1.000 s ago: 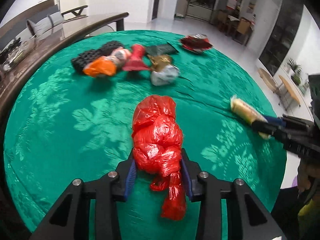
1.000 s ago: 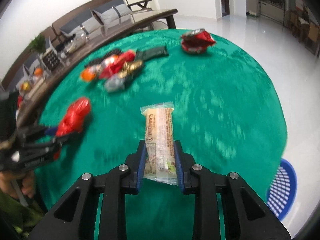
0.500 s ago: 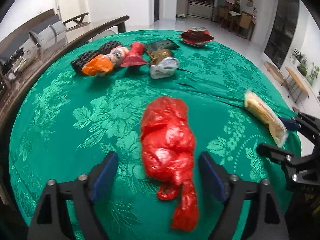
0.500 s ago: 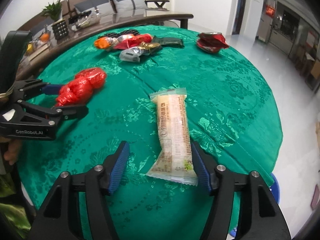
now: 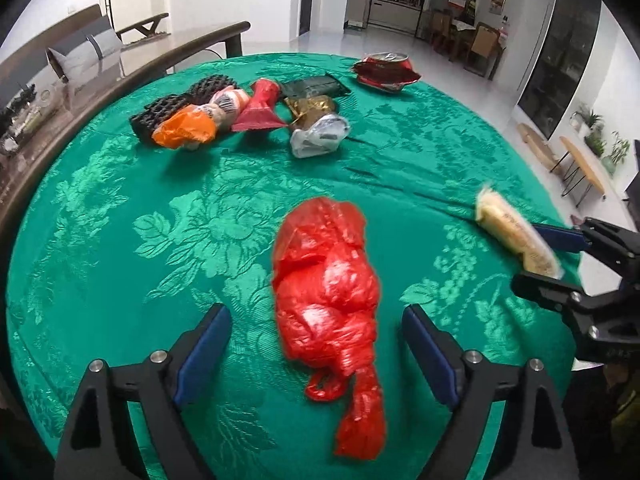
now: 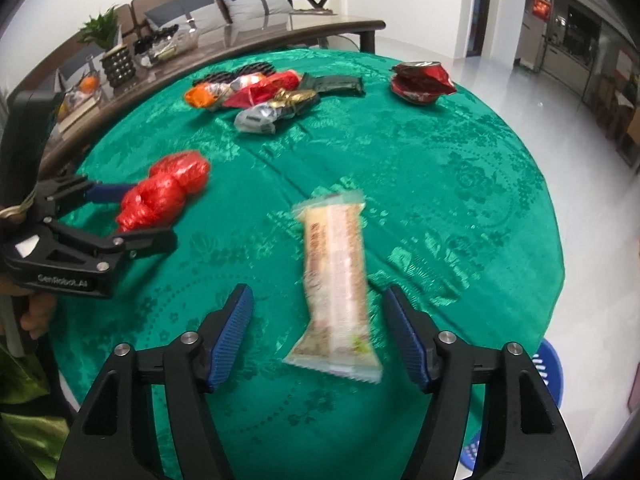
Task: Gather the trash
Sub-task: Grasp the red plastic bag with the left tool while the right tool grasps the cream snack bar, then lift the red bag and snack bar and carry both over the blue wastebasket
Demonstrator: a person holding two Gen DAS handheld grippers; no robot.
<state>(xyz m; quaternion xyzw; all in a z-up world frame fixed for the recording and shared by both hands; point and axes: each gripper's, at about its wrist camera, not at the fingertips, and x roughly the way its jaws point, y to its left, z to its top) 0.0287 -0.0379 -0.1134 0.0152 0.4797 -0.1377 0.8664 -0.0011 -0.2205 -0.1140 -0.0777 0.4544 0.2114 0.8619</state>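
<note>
1. Currently my left tool (image 5: 316, 350) stands wide open, its blue pads to either side of the red plastic bag (image 5: 326, 280) and not touching it. The bag lies on the green desk (image 5: 120, 240), centre of the left wrist view, knotted tail toward me.
2. My right tool (image 6: 320, 334) is likewise spread open around the snack bar wrapper (image 6: 336, 288), which lies lengthwise between the jaws, lower centre of the right wrist view. Neither pad contacts it. The wrapper is blurred; I cannot tell whether it is fully settled on the cloth.
3. Remaining trash: a cluster of wrappers (image 5: 240, 116) at upper centre-left of the left wrist view, and a crushed red can (image 5: 386, 71) at upper right of centre, well apart from both tools.
4. A blue basket (image 6: 550, 368) shows at the lower right edge of the right wrist view, below the desk rim. I judge it the likely collection bin.
5. Step in hand, as I judge it: both items sit unheld on the desk, so neither is collected.
6. Next move calls for: centre each item between the pads, close firmly on the bag's bulk, not its loose tail, and grip the wrapper at mid-length. Then carry toward the basket.
</note>
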